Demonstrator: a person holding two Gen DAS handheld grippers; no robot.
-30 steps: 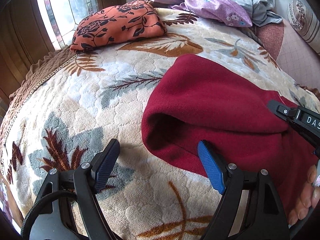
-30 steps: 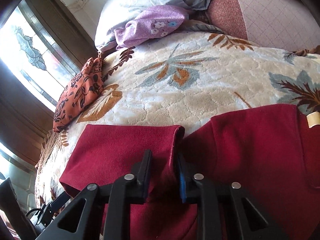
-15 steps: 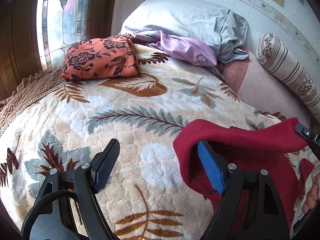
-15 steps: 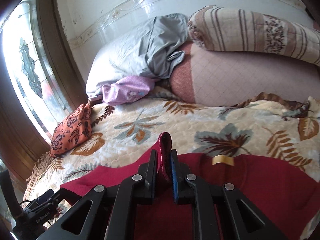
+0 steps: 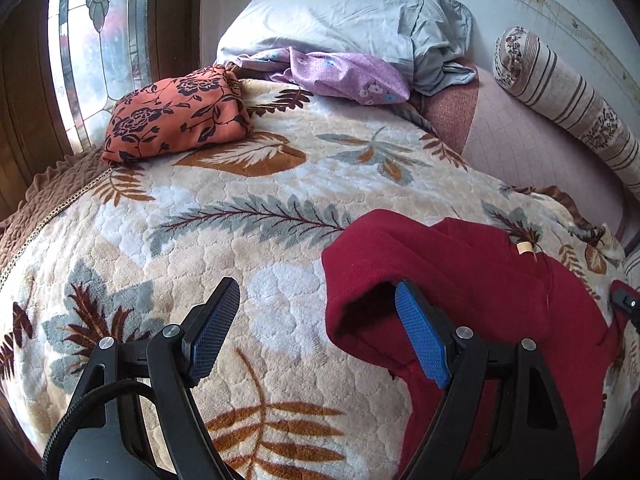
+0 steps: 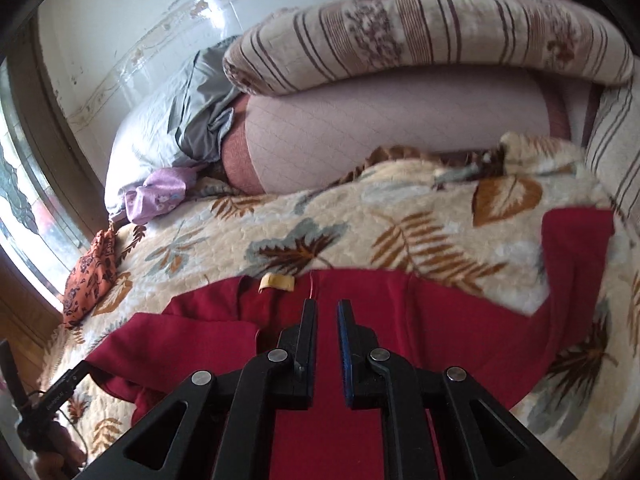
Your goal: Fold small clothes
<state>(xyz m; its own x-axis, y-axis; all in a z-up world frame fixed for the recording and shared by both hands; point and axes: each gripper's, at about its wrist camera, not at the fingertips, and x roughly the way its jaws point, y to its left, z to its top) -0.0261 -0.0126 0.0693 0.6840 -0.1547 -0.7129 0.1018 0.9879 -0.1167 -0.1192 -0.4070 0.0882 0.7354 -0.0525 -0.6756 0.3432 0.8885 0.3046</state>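
Observation:
A dark red garment (image 5: pixel 472 280) lies on the leaf-patterned blanket (image 5: pixel 240 240), its left part folded over the body. It also shows in the right wrist view (image 6: pixel 420 320), with a tan neck label (image 6: pixel 276 282) and one sleeve (image 6: pixel 576 248) stretched out to the right. My left gripper (image 5: pixel 316 332) is open and empty, hovering at the garment's left folded edge; its right finger sits by the fold's opening. My right gripper (image 6: pixel 327 312) is open a little, with nothing between its fingers, just above the garment's middle.
A folded orange floral cloth (image 5: pixel 176 116) lies at the far left by the window. A purple cloth (image 5: pixel 344 76) and a grey pillow (image 5: pixel 340 28) sit at the head. A striped bolster (image 6: pixel 420 36) and pink cushion (image 6: pixel 380 128) line the wall.
My right gripper carried the pinched left part of the garment over onto its body and let it go; its fingers have parted slightly. The left gripper stayed open and pulled back.

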